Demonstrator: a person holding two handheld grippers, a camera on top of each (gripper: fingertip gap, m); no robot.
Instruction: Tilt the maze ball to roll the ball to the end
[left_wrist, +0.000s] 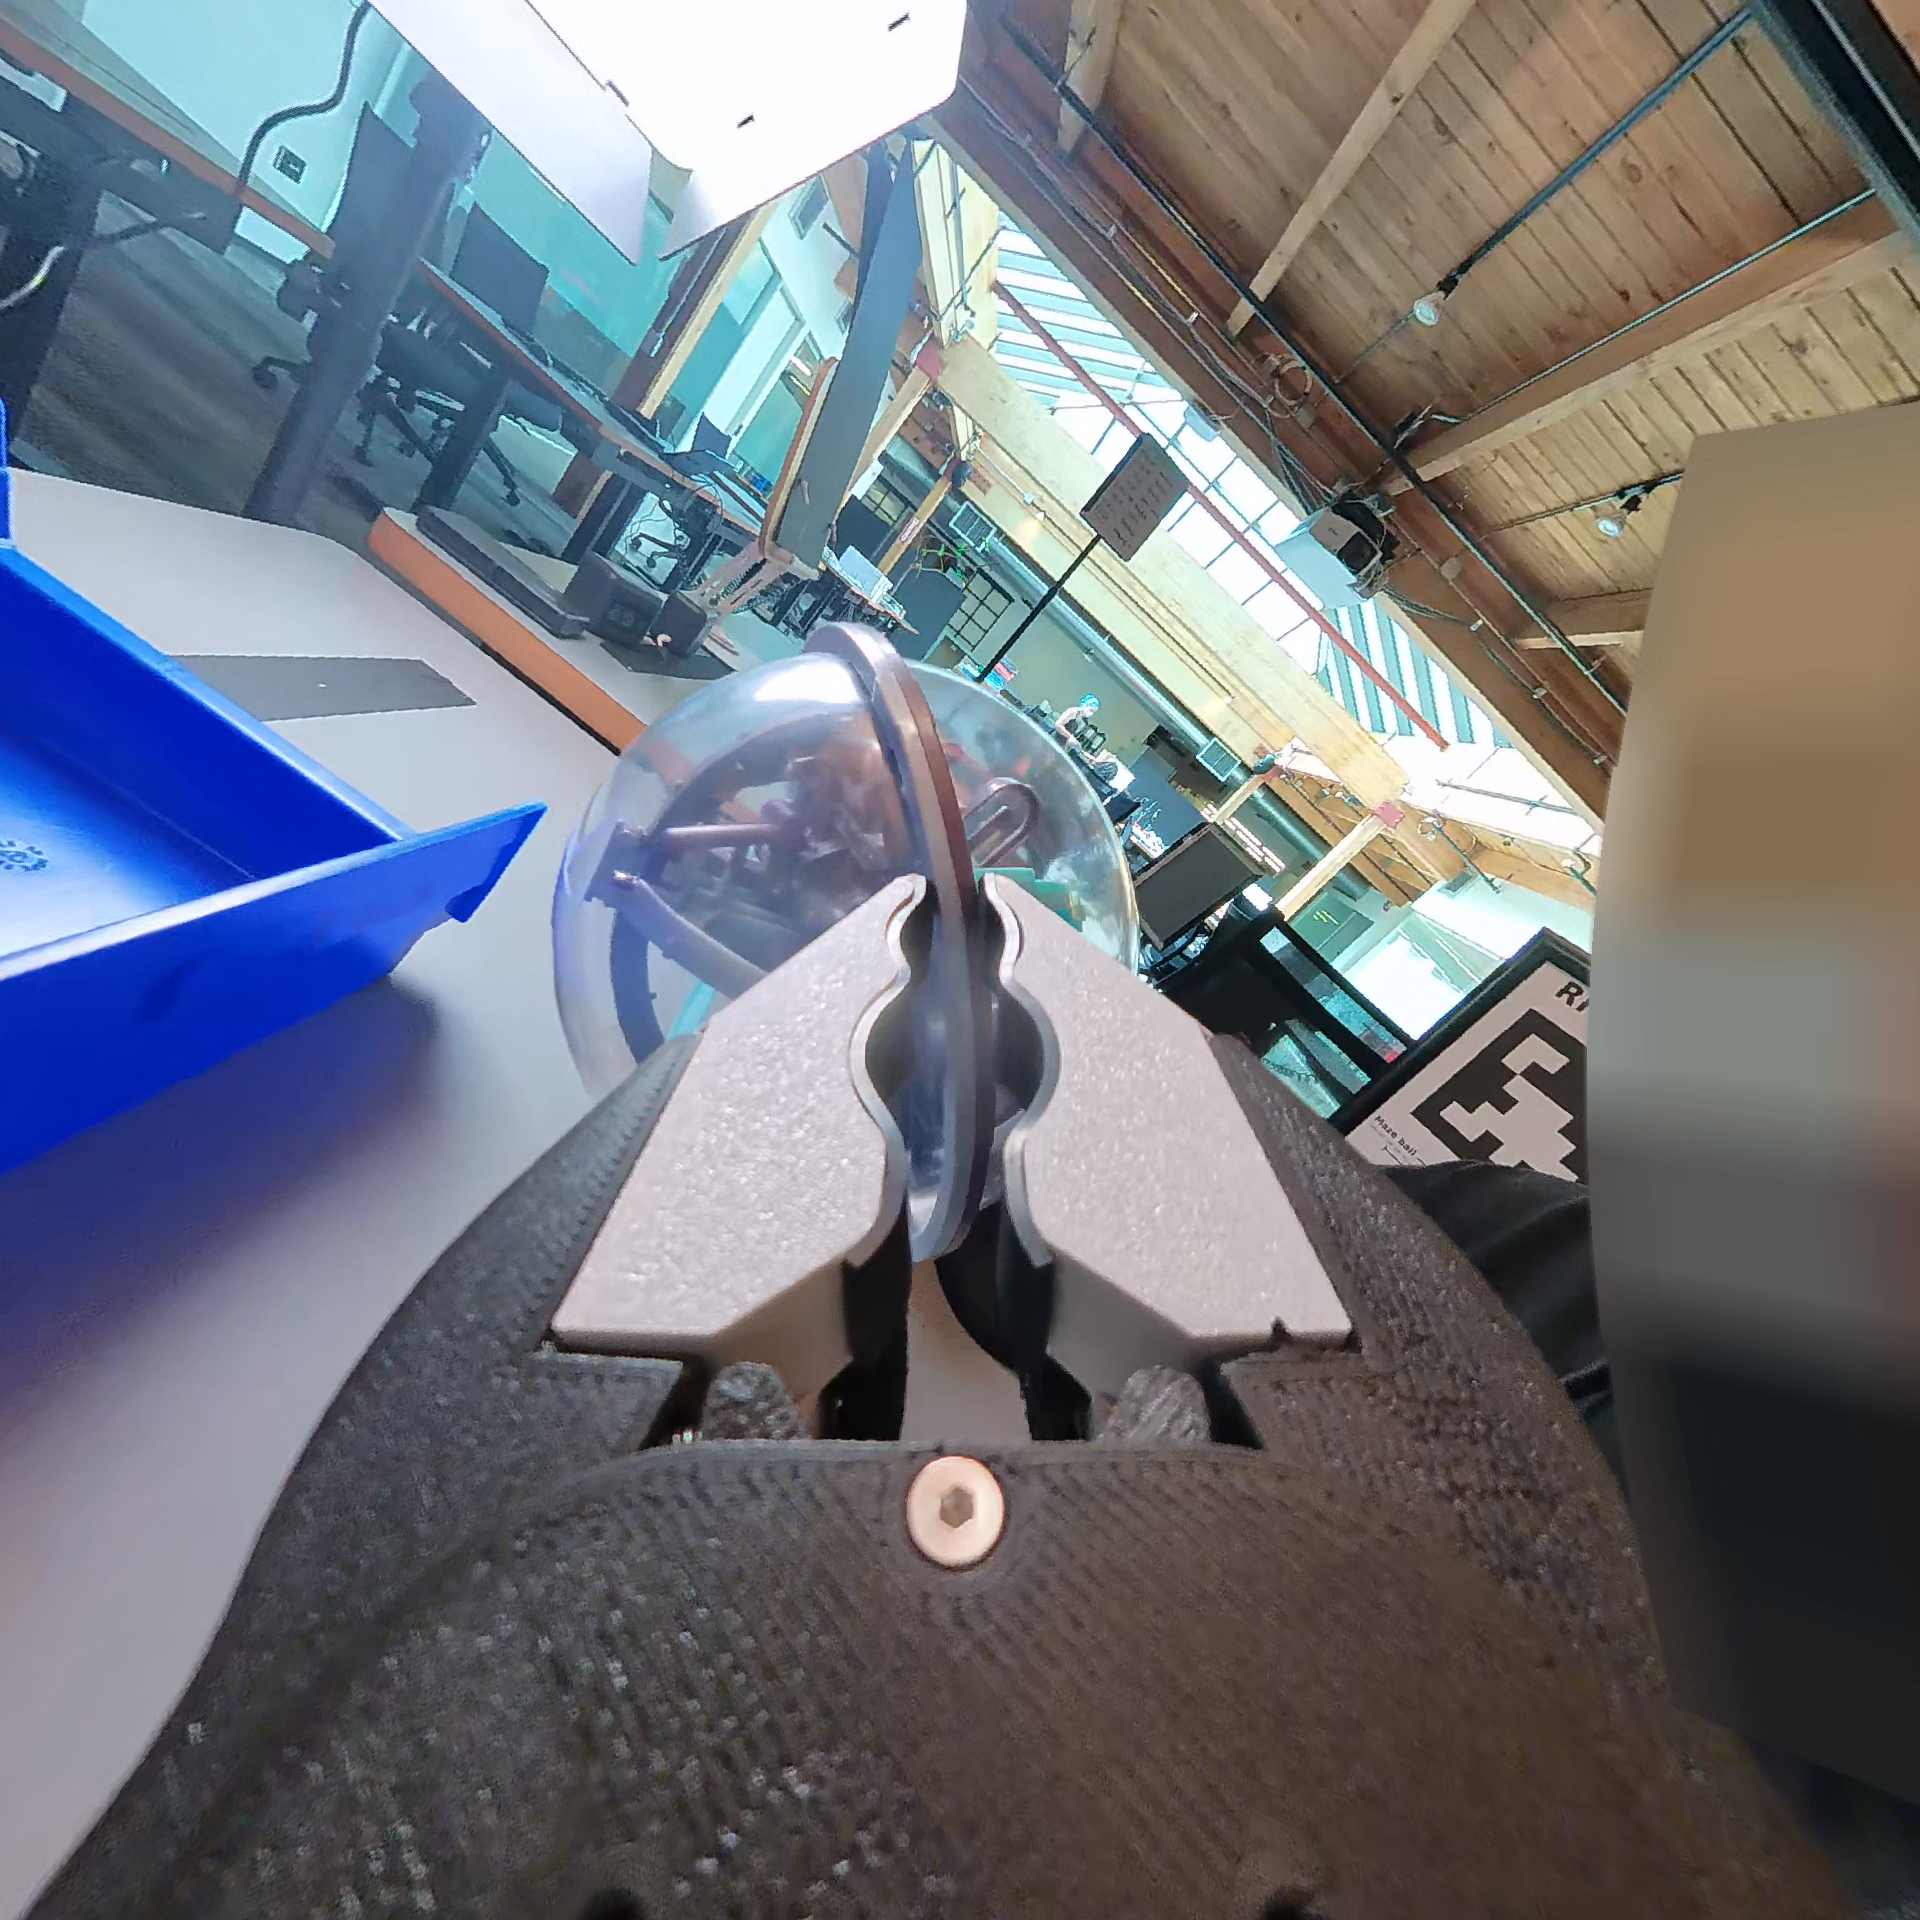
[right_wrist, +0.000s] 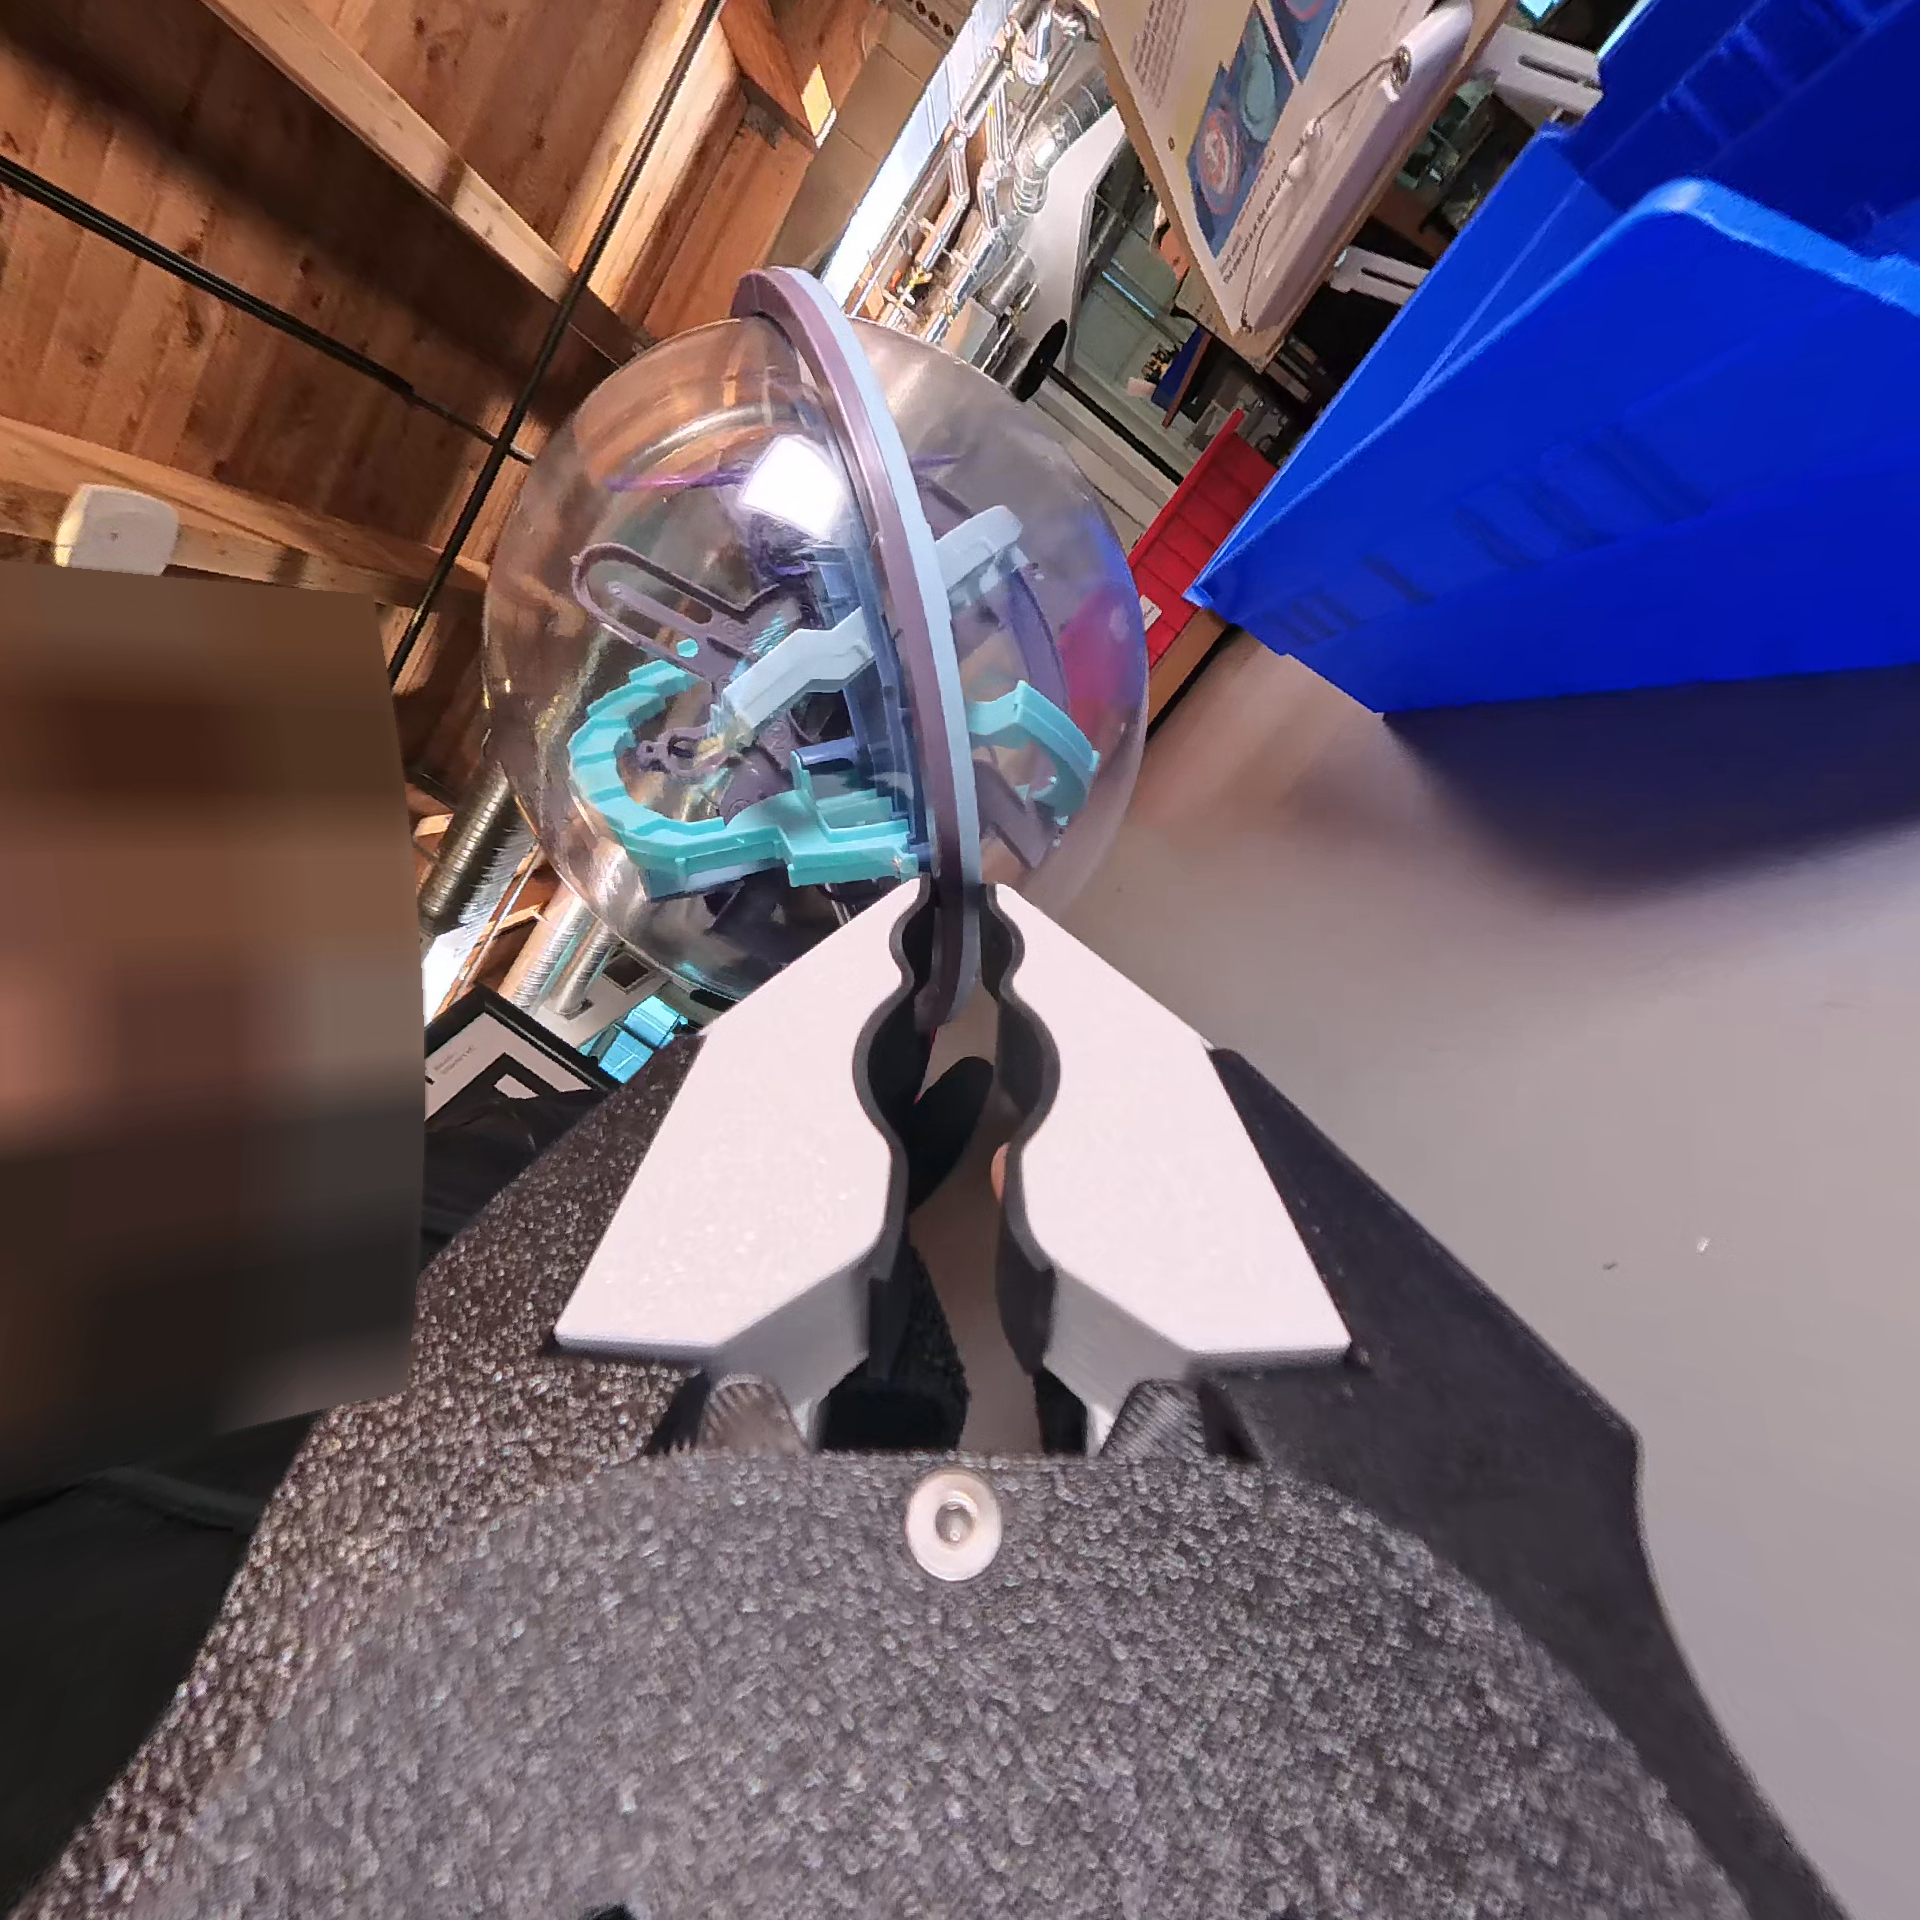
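Note:
The maze ball (left_wrist: 748, 831) is a clear plastic sphere with a dark rim ring around its middle and plastic tracks inside. In the left wrist view my left gripper (left_wrist: 951, 904) is shut on the rim ring, with the ball lifted and tilted above the grey table (left_wrist: 312, 1299). In the right wrist view the maze ball (right_wrist: 727, 644) shows teal, white and purple tracks. My right gripper (right_wrist: 951, 904) is shut on the opposite side of the same rim ring. I cannot make out the small ball inside.
A blue tray (left_wrist: 187, 862) lies on the table at the left. Blue bins (right_wrist: 1621, 436) stand at the right in the right wrist view. A framed marker card (left_wrist: 1496, 1081) stands at the right. Desks and chairs are behind.

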